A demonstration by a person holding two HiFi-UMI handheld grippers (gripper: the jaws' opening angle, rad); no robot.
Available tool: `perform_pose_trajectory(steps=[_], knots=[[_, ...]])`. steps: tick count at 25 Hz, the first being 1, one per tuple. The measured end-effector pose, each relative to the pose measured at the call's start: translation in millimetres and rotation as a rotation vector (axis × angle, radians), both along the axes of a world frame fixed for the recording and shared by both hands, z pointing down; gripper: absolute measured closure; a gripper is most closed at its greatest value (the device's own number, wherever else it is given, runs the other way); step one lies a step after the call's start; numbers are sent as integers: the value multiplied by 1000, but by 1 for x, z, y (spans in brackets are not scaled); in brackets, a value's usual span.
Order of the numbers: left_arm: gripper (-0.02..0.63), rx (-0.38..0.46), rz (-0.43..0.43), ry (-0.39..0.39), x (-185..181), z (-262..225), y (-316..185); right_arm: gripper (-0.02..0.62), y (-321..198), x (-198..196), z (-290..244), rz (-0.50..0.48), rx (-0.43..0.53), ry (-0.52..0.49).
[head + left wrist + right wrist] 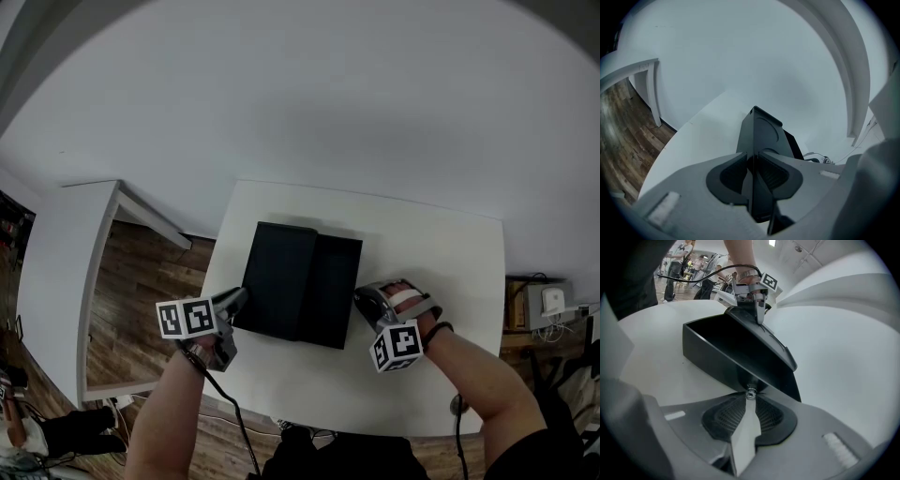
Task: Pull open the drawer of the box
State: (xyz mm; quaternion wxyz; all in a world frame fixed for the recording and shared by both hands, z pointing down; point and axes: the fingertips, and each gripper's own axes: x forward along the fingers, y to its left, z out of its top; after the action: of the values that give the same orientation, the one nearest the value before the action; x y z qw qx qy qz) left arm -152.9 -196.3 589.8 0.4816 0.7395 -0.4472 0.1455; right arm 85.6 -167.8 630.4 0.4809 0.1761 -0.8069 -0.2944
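A white desk (441,253) fills the middle of the scene, with wooden floor (141,291) showing past its left edge. On the desk lies the black box (277,281), roughly central and a little toward the near edge. Its drawer (337,291) stands partly slid out on the right side, its hollow inside open to view. The left gripper (240,298) is at the box's near left corner, its jaws clenched on that corner's edge. The right gripper (360,298) is at the drawer's right end, its jaws pinched together on the small metal knob (750,393) at the drawer's front face. The two grippers sit on opposite sides of the box, both angled downward.
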Motion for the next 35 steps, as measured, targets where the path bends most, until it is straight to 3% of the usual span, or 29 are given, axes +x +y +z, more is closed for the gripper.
perform_pose_trajectory(steps=[35], knots=[[518,12,-18,-9,-1,0,-2,528,1,20,6,43,-14,-3]])
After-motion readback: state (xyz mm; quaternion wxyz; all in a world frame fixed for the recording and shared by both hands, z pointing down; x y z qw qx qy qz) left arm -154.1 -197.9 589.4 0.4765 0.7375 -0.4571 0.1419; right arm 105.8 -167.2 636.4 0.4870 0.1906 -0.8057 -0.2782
